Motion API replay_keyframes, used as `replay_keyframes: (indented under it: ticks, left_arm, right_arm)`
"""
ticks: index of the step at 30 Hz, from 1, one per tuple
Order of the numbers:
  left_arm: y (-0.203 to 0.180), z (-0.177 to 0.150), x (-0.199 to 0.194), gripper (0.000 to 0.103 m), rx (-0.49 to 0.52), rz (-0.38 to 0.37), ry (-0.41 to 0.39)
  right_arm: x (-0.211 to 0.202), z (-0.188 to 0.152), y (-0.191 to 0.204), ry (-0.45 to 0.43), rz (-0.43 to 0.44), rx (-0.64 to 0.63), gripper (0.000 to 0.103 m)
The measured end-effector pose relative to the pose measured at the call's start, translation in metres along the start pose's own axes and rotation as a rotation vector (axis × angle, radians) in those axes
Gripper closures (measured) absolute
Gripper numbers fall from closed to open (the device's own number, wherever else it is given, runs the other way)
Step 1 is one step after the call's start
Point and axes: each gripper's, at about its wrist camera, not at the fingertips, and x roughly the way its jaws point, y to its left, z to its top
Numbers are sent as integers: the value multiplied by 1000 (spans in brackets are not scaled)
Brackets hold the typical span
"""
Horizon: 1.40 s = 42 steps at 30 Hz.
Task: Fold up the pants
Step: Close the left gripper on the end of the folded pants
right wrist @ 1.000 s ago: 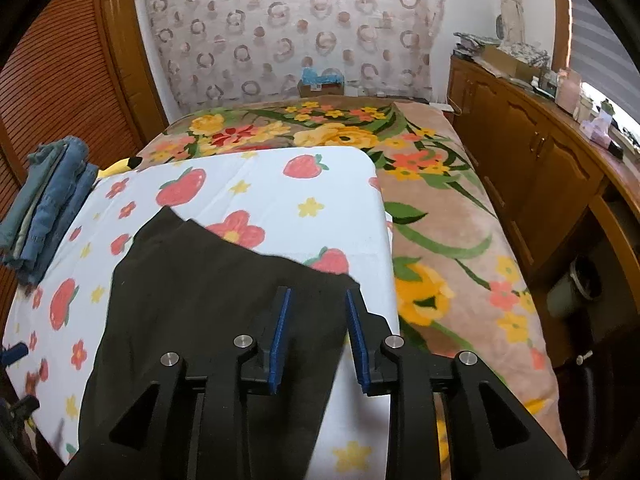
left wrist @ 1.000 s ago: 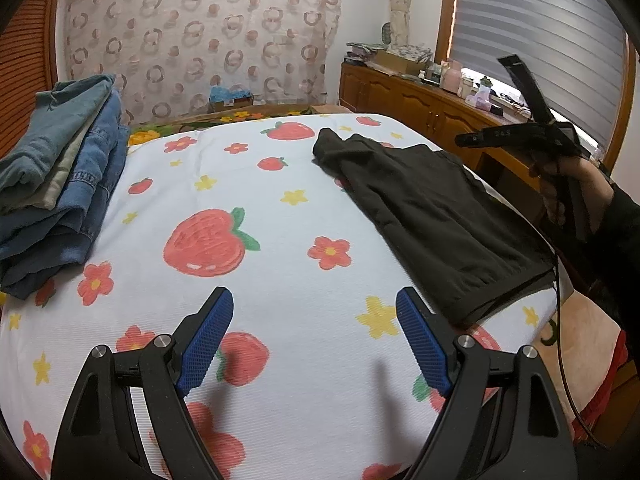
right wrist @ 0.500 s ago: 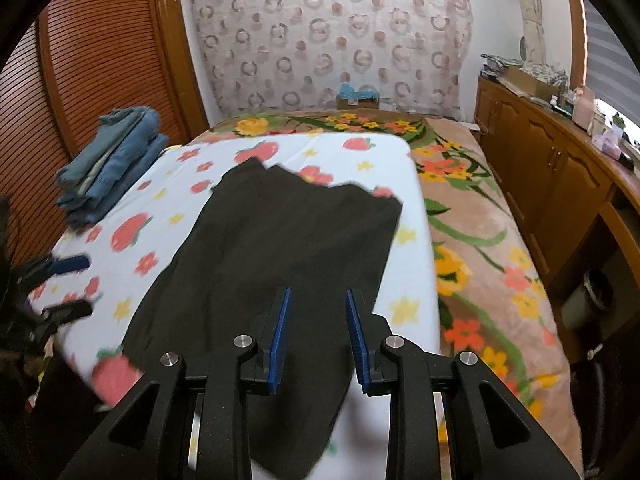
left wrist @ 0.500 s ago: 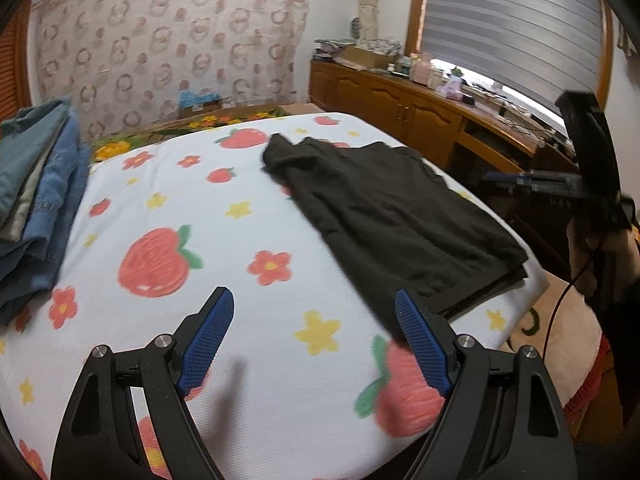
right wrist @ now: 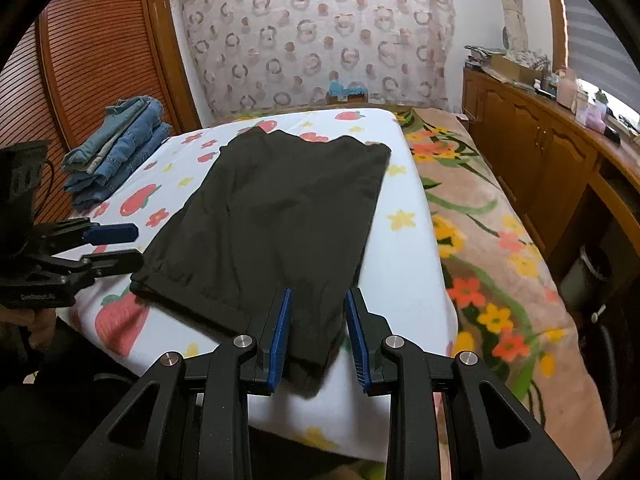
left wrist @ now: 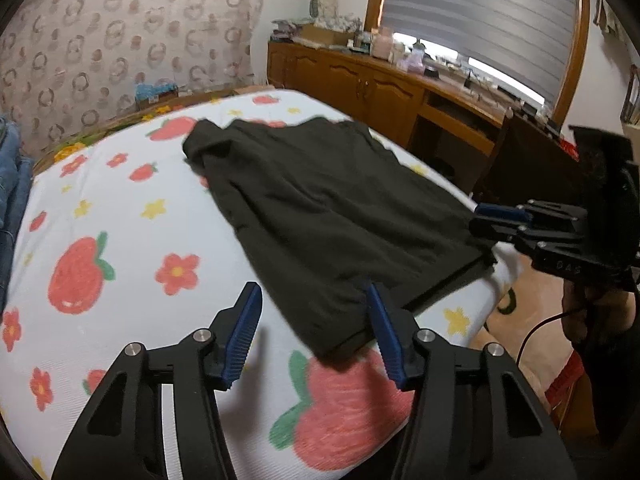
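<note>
Dark pants point(left wrist: 320, 208) lie flat, folded lengthwise, on the white strawberry-print sheet point(left wrist: 120, 240); they also show in the right wrist view point(right wrist: 272, 216). My left gripper point(left wrist: 312, 332) is open and empty, just above the near left corner of the pants. My right gripper point(right wrist: 316, 328) is open and empty over the near right corner of the pants. It shows in the left wrist view point(left wrist: 496, 220) at the pants' right corner. The left gripper shows in the right wrist view point(right wrist: 112, 246) by the left corner.
A stack of folded jeans point(right wrist: 116, 148) sits at the far left of the bed. A floral blanket point(right wrist: 480, 240) covers the bed's right side. A wooden cabinet point(right wrist: 540, 148) runs along the right wall. A wooden slatted door point(right wrist: 92, 60) is at the left.
Both grippers have drawn back to the near end of the pants and come down close to its two corners. The right gripper's jaws have opened wider.
</note>
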Motion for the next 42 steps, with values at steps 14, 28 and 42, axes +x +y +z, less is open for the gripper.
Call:
replay_keyframes:
  ticks: [14, 28, 42]
  left_arm:
    - [-14, -13, 4, 81, 23, -37, 13]
    - [-7, -12, -3, 92, -9, -40, 19]
    - [-6, -15, 1, 91, -14, -37, 25]
  right_arm:
    - [-4, -9, 5, -7, 18, 42, 74]
    - [-4, -16, 7, -14, 23, 53, 74]
    - [4, -19, 7, -4, -41, 62, 61]
